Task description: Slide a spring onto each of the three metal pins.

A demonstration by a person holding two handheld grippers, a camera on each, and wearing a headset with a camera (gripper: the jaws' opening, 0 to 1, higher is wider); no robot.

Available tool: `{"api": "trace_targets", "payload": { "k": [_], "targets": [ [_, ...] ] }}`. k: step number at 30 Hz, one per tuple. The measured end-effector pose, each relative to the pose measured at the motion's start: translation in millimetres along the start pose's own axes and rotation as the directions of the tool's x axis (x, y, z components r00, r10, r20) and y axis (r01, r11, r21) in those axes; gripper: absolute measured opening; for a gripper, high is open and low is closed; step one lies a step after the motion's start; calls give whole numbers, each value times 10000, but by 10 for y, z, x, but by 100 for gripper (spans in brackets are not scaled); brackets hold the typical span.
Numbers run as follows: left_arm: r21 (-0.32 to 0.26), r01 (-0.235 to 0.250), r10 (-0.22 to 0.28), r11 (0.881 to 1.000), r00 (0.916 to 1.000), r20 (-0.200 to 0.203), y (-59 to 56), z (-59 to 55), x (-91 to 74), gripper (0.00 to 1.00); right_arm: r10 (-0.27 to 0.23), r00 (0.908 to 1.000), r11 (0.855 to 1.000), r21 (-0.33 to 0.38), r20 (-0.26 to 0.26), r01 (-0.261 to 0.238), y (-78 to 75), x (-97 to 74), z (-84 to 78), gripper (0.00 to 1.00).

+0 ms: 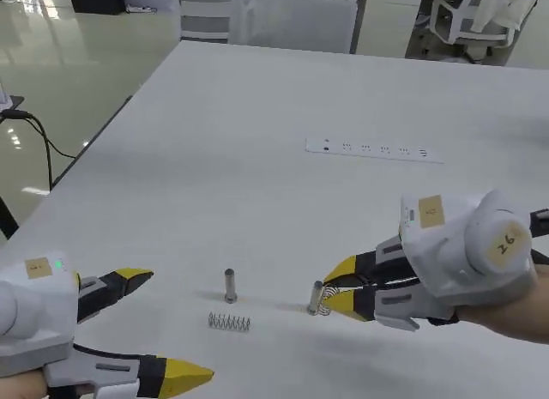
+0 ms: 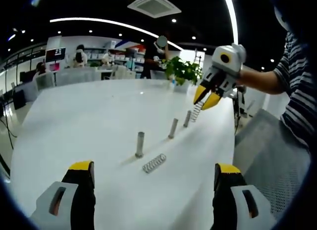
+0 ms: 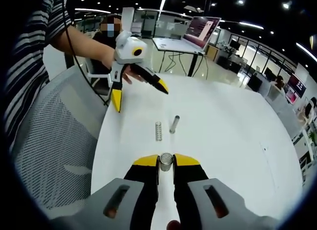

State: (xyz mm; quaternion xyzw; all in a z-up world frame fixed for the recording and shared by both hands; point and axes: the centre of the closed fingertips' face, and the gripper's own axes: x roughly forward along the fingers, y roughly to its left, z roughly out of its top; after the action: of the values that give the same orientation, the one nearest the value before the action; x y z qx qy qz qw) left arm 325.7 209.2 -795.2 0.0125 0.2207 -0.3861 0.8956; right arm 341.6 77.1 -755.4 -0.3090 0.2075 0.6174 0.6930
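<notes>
Yellow tips of my right claw (image 1: 337, 287) are pinched narrow on a spring (image 3: 166, 161), held low, just beside the far pin (image 2: 187, 118). I can't tell whether it's on the pin or only against it. My left claw (image 1: 174, 326) hangs wide open with nothing in it, close above the white table (image 1: 257, 116). Count with me: three pins upright in a row, with the middle pin (image 2: 173, 128) and the near pin (image 2: 140, 144) both bare. Two springs in all, and the second spring (image 2: 154, 162) lies flat just beside the near pin.

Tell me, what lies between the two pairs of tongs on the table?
In the head view, an upright pin and a loose spring lying beside it.
</notes>
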Motion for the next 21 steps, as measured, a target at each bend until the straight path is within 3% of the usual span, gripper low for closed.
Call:
{"api": "trace_targets", "payload": {
  "k": [6, 13, 21],
  "targets": [
    [-34, -1, 2, 10000, 9999, 152, 19, 44, -16, 98, -221, 9997, 9997, 108, -133, 222, -113, 6, -45, 8],
    [-82, 15, -13, 10000, 9998, 192, 24, 48, -23, 98, -800, 9966, 9917, 1025, 178, 778, -361, -16, 1, 7],
    [-98, 9, -7, 10000, 9999, 169, 29, 36, -48, 98, -880, 9960, 9844, 1538, 126, 851, -440, 21, -32, 7]
  ]
}}
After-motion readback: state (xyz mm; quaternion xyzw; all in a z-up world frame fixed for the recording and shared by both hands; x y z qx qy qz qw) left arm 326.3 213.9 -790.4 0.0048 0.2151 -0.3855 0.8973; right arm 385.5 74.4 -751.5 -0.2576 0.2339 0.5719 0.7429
